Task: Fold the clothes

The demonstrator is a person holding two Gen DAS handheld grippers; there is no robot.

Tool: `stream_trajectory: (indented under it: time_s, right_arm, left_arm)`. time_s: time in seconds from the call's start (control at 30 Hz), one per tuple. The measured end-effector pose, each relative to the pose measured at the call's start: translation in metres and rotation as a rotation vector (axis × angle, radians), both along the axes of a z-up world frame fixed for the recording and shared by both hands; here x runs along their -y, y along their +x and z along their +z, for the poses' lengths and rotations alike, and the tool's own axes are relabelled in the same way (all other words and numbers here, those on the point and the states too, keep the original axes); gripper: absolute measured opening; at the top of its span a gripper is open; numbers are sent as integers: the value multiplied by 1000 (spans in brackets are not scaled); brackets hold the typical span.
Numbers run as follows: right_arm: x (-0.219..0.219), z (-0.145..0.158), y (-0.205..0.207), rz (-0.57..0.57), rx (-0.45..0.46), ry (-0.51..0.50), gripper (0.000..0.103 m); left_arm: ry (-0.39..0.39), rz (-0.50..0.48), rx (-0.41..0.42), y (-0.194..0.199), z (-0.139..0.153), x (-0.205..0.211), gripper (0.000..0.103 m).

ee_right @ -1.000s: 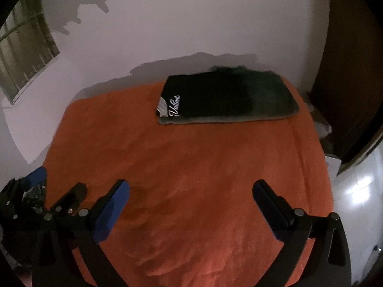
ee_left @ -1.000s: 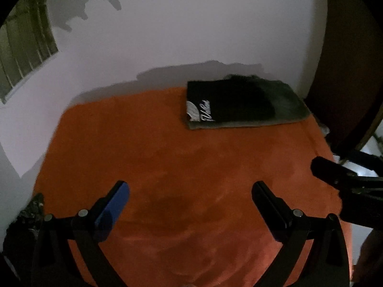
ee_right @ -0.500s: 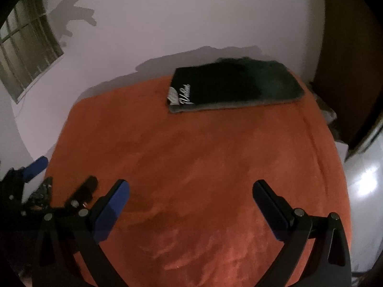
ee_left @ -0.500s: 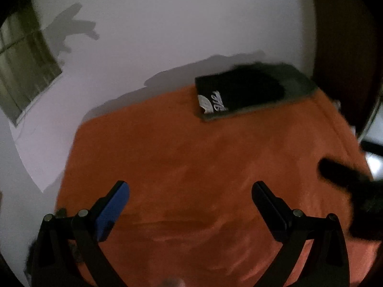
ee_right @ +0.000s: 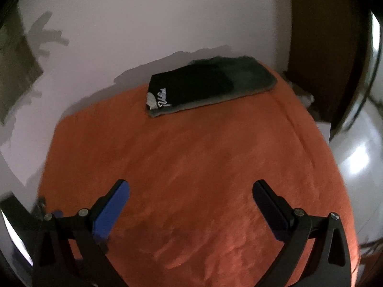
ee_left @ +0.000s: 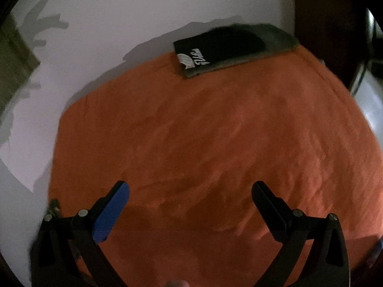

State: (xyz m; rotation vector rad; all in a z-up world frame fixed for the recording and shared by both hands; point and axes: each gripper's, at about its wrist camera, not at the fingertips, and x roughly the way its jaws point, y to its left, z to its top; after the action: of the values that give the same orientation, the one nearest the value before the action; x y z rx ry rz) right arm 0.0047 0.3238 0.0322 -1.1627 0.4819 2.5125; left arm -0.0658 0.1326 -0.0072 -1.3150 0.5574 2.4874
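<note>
A folded dark garment (ee_left: 229, 47) with white script lettering lies at the far edge of an orange blanket (ee_left: 203, 143), against the wall. It also shows in the right wrist view (ee_right: 205, 86), resting on a grey folded layer. My left gripper (ee_left: 190, 191) is open and empty, held above the near part of the blanket. My right gripper (ee_right: 191, 191) is open and empty too, above the blanket (ee_right: 191, 167), far from the garment.
A pale wall (ee_left: 155, 7) rises behind the blanket. A dark wooden door or cabinet (ee_right: 323, 47) stands at the right. A window (ee_right: 14, 71) is at the far left. A glossy white surface (ee_right: 359, 167) lies to the right of the blanket.
Both grippers have swung and tilted, so the folded garment sits higher and slanted in both views. The other gripper has left each view. Both stay open.
</note>
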Motion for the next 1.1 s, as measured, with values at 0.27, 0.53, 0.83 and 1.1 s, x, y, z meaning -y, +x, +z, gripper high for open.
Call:
stream_trajectory:
  time_s: [0.27, 0.53, 0.83, 1.1]
  right_arm:
    - [21, -4, -10, 43, 21, 19, 103]
    - [38, -15, -13, 97, 75, 32, 103]
    - [40, -13, -12, 102, 80, 40, 103]
    - [37, -10, -8, 94, 69, 19, 103]
  left_arm:
    - [208, 126, -11, -3, 31, 34, 102]
    - [269, 199, -29, -4, 39, 43, 103]
    - [246, 180, -29, -2, 38, 36, 103]
    - [231, 143, -25, 1, 36, 33, 102]
